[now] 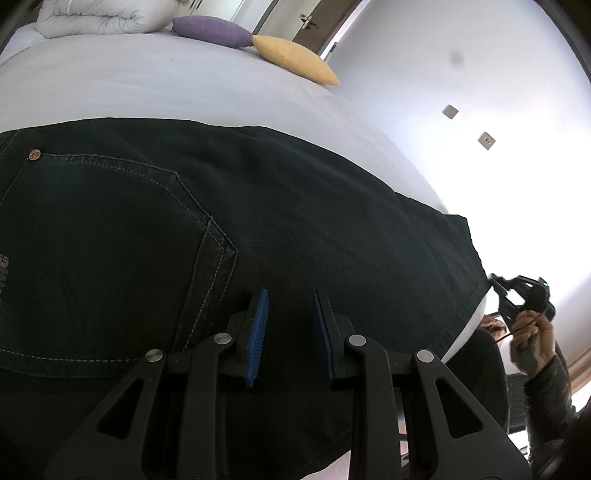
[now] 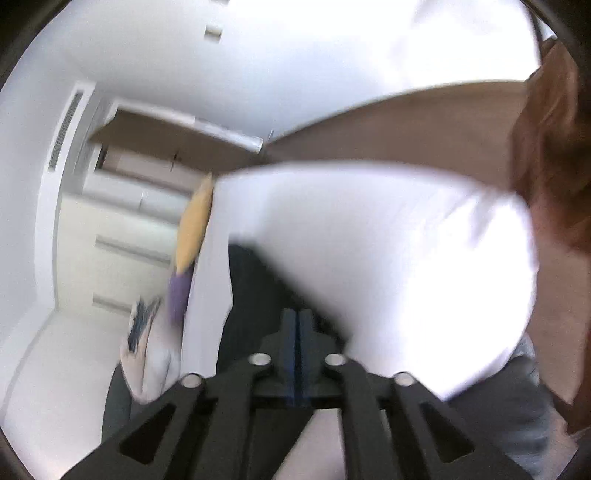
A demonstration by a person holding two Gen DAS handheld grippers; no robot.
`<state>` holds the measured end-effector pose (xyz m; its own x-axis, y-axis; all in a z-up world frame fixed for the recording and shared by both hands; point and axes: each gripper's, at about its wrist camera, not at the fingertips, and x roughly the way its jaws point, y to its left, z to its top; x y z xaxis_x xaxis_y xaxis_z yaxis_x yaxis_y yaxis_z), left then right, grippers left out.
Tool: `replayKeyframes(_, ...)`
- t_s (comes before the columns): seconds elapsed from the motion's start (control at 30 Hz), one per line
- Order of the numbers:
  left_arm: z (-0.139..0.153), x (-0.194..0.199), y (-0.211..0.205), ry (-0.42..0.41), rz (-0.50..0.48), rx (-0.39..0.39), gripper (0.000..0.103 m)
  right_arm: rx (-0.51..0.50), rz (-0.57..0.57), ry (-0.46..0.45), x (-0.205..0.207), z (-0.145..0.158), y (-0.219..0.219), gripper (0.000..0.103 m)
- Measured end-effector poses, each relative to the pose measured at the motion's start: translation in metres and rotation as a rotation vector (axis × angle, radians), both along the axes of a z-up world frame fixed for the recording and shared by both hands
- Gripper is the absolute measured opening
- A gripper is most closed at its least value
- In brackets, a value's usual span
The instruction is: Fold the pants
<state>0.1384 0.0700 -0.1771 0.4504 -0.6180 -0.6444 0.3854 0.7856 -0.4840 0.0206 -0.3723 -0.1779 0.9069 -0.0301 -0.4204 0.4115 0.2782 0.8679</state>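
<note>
Dark denim pants (image 1: 258, 229) lie flat on the white bed (image 1: 166, 88), back pocket up, with the hem end at the right near the bed's edge. My left gripper (image 1: 290, 299) hovers just above the pants with its blue pads apart, holding nothing. My right gripper (image 1: 496, 282) shows at the right, by the hem corner. In the blurred right wrist view my right gripper (image 2: 298, 314) has its blue pads pressed together over the dark pants (image 2: 251, 295); I cannot tell if cloth is between them.
A purple cushion (image 1: 210, 31), a yellow cushion (image 1: 295, 59) and a folded white duvet (image 1: 99, 16) lie at the bed's far end. A white wall (image 1: 461, 92) with two switch plates is on the right. The person's arm (image 1: 543, 373) is at the lower right.
</note>
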Motion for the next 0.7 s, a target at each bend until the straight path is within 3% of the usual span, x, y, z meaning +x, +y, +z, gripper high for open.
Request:
replayKeyframes(0.07, 0.002, 0.001, 0.017, 0.006, 0.004, -0.006, 0.024, 0.01, -0.056, -0.022, -0.018, 0.006, -0.007, 0.058)
replayKeyframes(0.17, 0.004, 0.002, 0.026, 0.014, 0.009, -0.01, 0.024, 0.028, -0.031, -0.026, -0.032, 0.003, -0.01, 0.059)
replayKeyframes(0.3, 0.007, 0.004, 0.032, 0.018, 0.008, -0.008, 0.024, 0.107, 0.018, -0.02, -0.008, -0.019, -0.002, 0.057)
replayKeyframes(0.43, 0.008, 0.006, 0.034, 0.023, 0.011, -0.016, 0.024, 0.14, 0.01, -0.054, -0.003, -0.02, 0.002, 0.056)
replayKeyframes(0.5, 0.009, 0.006, 0.035, 0.023, 0.012, -0.015, 0.024, 0.158, 0.026, -0.075, -0.002, -0.023, 0.002, 0.048)
replayKeyframes(0.7, 0.009, 0.006, 0.034, 0.024, 0.012, -0.014, 0.024, 0.208, 0.072, -0.13, 0.023, -0.031, 0.008, 0.042)
